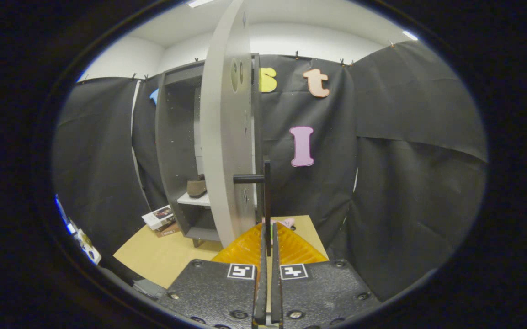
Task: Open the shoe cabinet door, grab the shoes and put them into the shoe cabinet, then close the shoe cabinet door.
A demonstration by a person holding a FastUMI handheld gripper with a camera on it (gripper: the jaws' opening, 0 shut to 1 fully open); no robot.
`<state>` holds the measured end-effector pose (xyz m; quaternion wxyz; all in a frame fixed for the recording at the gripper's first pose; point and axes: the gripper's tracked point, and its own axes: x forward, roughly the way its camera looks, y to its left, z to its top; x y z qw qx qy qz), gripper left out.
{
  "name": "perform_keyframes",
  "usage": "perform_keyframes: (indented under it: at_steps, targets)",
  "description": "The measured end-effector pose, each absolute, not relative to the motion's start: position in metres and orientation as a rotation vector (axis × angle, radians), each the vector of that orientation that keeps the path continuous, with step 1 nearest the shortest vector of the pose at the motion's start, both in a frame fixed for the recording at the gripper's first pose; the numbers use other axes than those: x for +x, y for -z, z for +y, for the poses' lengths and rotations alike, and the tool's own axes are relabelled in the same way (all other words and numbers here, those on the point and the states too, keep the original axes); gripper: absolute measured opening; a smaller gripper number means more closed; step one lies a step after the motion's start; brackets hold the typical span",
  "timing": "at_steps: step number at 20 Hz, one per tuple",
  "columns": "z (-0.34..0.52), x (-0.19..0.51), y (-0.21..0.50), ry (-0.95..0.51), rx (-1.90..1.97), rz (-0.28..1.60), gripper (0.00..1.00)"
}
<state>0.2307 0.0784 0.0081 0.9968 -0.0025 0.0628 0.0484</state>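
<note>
Claw (268, 235) pinches door handle (267, 201); cabinet door (226, 137) edge-on, ajar; shoe (196, 187) on shelf (193, 199) inside.

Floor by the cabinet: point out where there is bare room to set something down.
The tan floor panel is bare from the books forward to the gripper, left of the open door. The gripper is shut on the door handle. Crowded: the cabinet shelf holds a brown shoe, and a pink thing lies beyond the fingers, right of the door.
</note>
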Motion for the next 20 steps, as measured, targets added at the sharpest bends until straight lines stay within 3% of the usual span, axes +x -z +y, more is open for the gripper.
perform_keyframes:
  at_steps: [1, 4, 8, 12, 16, 20]
  targets:
    - [0.073, 0.232, -0.010, -0.070, -0.014, 0.114, 0.08]
    - [0.063, 0.225, -0.016, 0.013, -0.030, 0.083, 0.43]
    - [0.067, 0.214, -0.027, 0.070, 0.004, 0.031, 0.66]
    - [0.082, 0.215, -0.026, 0.052, -0.011, -0.016, 0.81]
    - [0.110, 0.207, 0.004, -0.023, -0.041, 0.071, 0.93]
    - [0.123, 0.202, 0.034, -0.092, -0.092, 0.185, 0.94]
